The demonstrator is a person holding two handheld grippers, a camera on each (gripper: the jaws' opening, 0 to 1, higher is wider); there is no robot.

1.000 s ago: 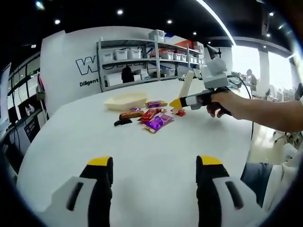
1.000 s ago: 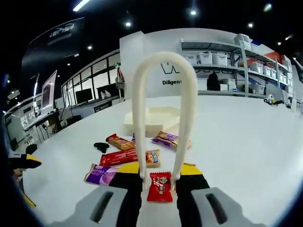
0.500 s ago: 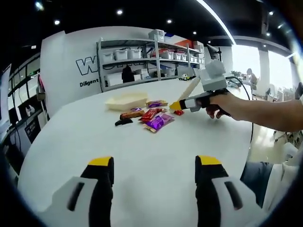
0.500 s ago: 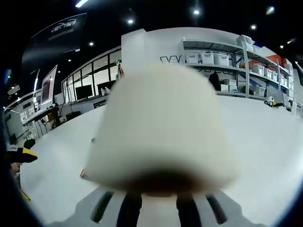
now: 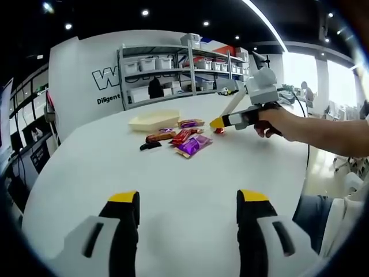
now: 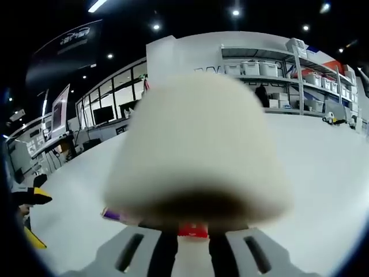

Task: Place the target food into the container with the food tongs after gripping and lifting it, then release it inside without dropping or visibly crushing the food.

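Left gripper view: the right gripper (image 5: 226,122), held in a hand (image 5: 275,122), carries cream food tongs (image 5: 233,103) above the worktop (image 5: 173,184), just beside the snack pile.
Right gripper state: its jaws stand close together, clamped on the tongs' arms; in the right gripper view the tongs' looped end (image 6: 199,153) is a pale blur right against the lens.
Left gripper state: released, jaws wide apart and empty low over the worktop (image 5: 181,208).
Target food: a small red packet (image 6: 192,230) between the tong tips in the right gripper view; from the left gripper view it sits at the tips (image 5: 219,130), and whether it has left the surface cannot be told.
Handling judgement: light, thin, glossy wrapper, likely slippery and crinkly; contents probably crushable, so a gentle pinch across the flat middle suits better than the sealed edges.
Container: shallow cream tray (image 5: 153,121), matte, boat-shaped, low rim, beyond the pile.
Other items: purple wrapper (image 5: 193,146), red-orange bars (image 5: 173,138), small black object (image 5: 150,146), all flat.
Worktop: smooth, white, slightly sheened.
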